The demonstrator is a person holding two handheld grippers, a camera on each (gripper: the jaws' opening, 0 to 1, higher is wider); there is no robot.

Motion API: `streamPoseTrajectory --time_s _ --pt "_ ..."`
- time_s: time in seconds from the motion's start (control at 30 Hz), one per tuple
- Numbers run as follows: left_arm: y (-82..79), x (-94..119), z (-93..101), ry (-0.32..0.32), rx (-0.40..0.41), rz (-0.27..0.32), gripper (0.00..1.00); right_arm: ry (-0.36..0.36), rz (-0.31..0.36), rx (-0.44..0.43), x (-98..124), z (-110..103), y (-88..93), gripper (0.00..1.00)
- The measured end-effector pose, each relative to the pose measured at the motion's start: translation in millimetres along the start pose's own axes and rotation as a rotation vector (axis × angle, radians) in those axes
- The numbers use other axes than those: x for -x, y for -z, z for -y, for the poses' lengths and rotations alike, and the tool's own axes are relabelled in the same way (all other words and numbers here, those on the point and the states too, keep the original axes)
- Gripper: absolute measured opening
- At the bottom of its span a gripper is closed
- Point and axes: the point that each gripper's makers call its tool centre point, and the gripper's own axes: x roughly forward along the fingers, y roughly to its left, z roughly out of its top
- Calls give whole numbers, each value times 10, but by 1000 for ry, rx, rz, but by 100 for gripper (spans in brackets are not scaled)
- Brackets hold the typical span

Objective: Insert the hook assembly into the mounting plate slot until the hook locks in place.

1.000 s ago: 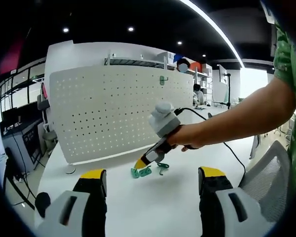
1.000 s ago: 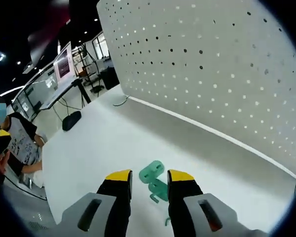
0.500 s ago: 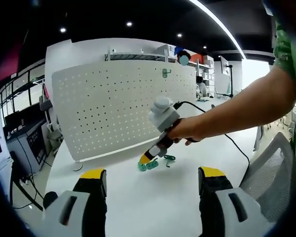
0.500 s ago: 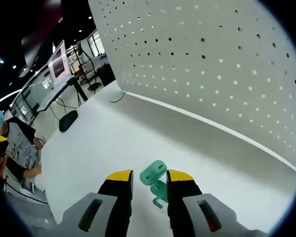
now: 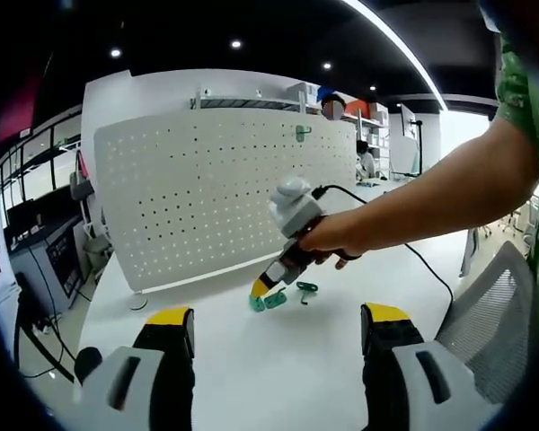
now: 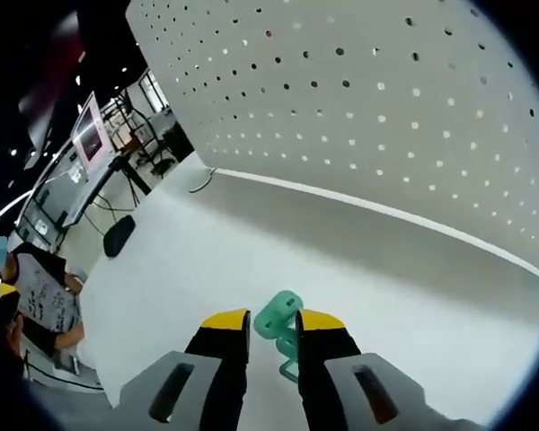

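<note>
The white pegboard mounting plate [image 5: 216, 193] stands upright across the table, and one green hook [image 5: 301, 132] hangs near its top right. In the right gripper view the pegboard [image 6: 386, 117] rises close ahead. A green hook assembly [image 6: 278, 314] lies on the white table [image 6: 189, 260], and my right gripper [image 6: 273, 325] has its yellow-tipped jaws pressed against both of its sides. The left gripper view shows a hand holding the right gripper [image 5: 260, 289] nose-down on that hook assembly [image 5: 273, 301]. My left gripper [image 5: 278, 323] stays open near the table's front, well short of the parts.
A second small green hook [image 5: 306, 289] lies just right of the held one. A black cable [image 5: 418, 260] trails from the right gripper across the table. A mesh chair [image 5: 494, 305] stands at the right. A person [image 6: 36, 292] and desks with monitors are off the far left edge.
The right jaws have narrowed onto the green hook assembly, and that camera has tipped toward the pegboard. The left gripper has stayed open and nearly still.
</note>
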Motion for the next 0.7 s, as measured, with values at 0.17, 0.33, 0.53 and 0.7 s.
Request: streamPoseTrajectory --time_s 0.17,0.33,0.53,0.7 --pt "2 -3 4 2 1 1 78 6 -7 9 -8 14 21 14" --pt "8 -1 1 1 3 1 78 8 -3 20 -9 17 14 9" --pt "18 -1 3 0 6 0 78 3 -1 26 -21 1 5 7" --pt "23 -2 -6 -1 9 1 78 -3 8 41 -30 -9 -16 5"
